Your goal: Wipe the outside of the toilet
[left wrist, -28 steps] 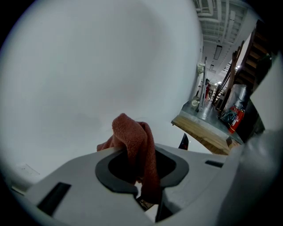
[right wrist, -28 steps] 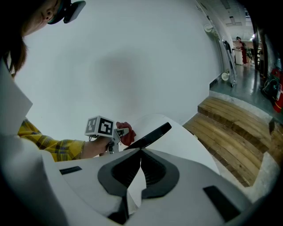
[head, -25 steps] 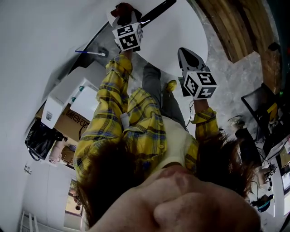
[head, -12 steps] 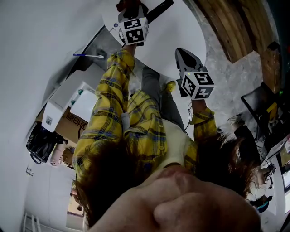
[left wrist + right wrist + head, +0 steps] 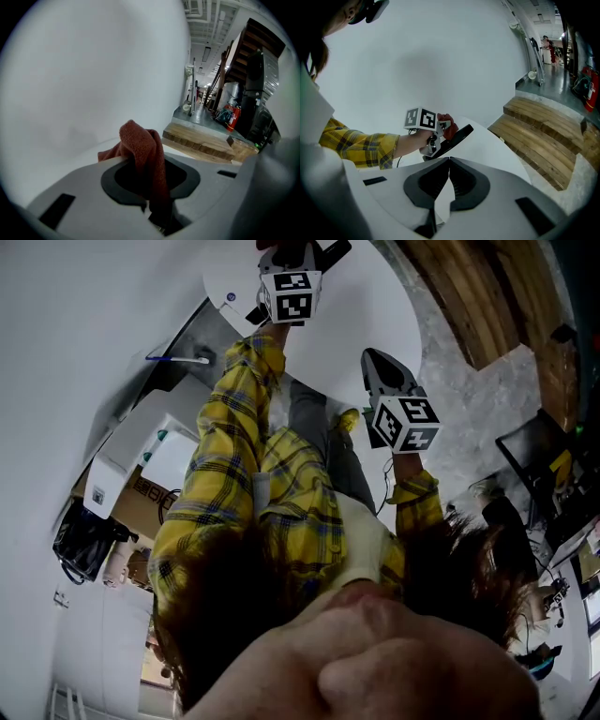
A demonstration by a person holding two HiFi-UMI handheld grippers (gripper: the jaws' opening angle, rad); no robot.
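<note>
The toilet (image 5: 375,296) shows as a broad, rounded white surface at the top of the head view. My left gripper (image 5: 289,251) is up against it, shut on a rust-red cloth (image 5: 140,150) that bunches out between its jaws and rests on the white surface (image 5: 70,117). In the right gripper view the left gripper (image 5: 440,133) and the cloth (image 5: 447,124) lie beside a black bar (image 5: 459,133) on the toilet (image 5: 492,150). My right gripper (image 5: 380,362) hangs nearer, over the white surface, and its jaws (image 5: 449,161) are shut with nothing between them.
Wooden planks (image 5: 478,296) run to the right of the toilet, with grey stone floor beside them. A cardboard box (image 5: 141,488), a white box (image 5: 122,451) and a black bag (image 5: 80,540) sit at the left. A cluttered desk (image 5: 553,484) is at the right.
My left gripper has slid farther away and to the right along the white surface with the cloth in it. The right gripper has shifted only slightly.
</note>
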